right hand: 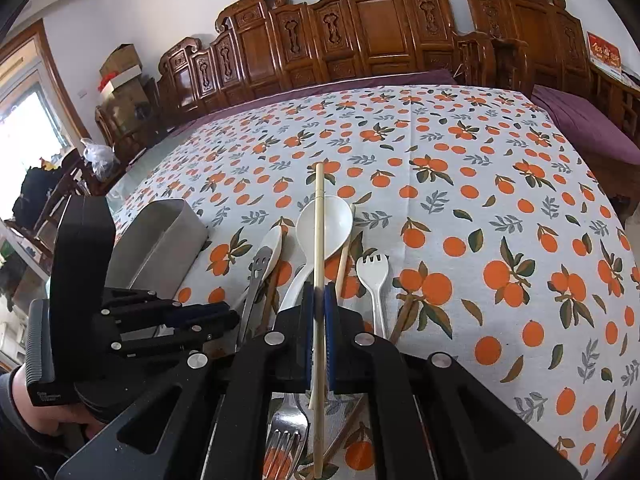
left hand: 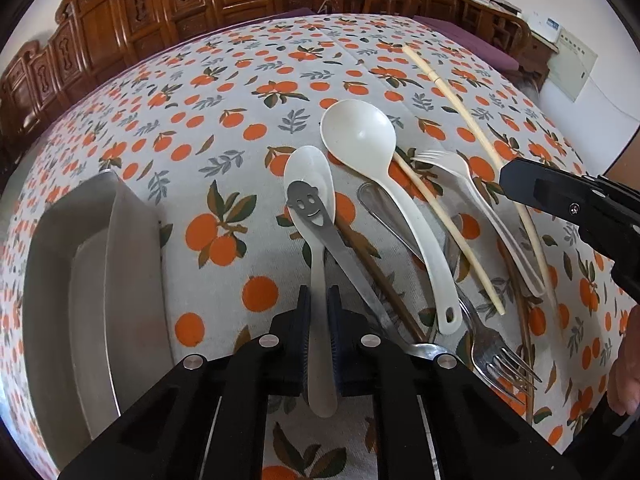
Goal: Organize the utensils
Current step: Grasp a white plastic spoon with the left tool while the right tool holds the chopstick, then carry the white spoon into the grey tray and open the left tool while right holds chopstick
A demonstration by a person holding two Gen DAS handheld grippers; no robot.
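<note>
My left gripper (left hand: 319,296) is shut on the handle of a small white spoon (left hand: 310,184), whose bowl lies under a steel smiley-face spoon (left hand: 310,206). My right gripper (right hand: 319,292) is shut on a pale chopstick (right hand: 319,240) that points away over the table; the same chopstick shows in the left wrist view (left hand: 476,128). Beside them lie a large white ladle spoon (left hand: 360,136), a white plastic fork (left hand: 448,164), a second pale chopstick (left hand: 444,226), a brown chopstick (left hand: 380,276) and a steel fork (left hand: 500,356). The right gripper's body shows at the right of the left wrist view (left hand: 568,200).
A grey metal tray (left hand: 80,264) stands left of the utensils; it also shows in the right wrist view (right hand: 160,240). The orange-print tablecloth (right hand: 500,208) covers the table. Carved wooden chairs (right hand: 360,32) line the far side. The left gripper's body (right hand: 100,300) is at the left.
</note>
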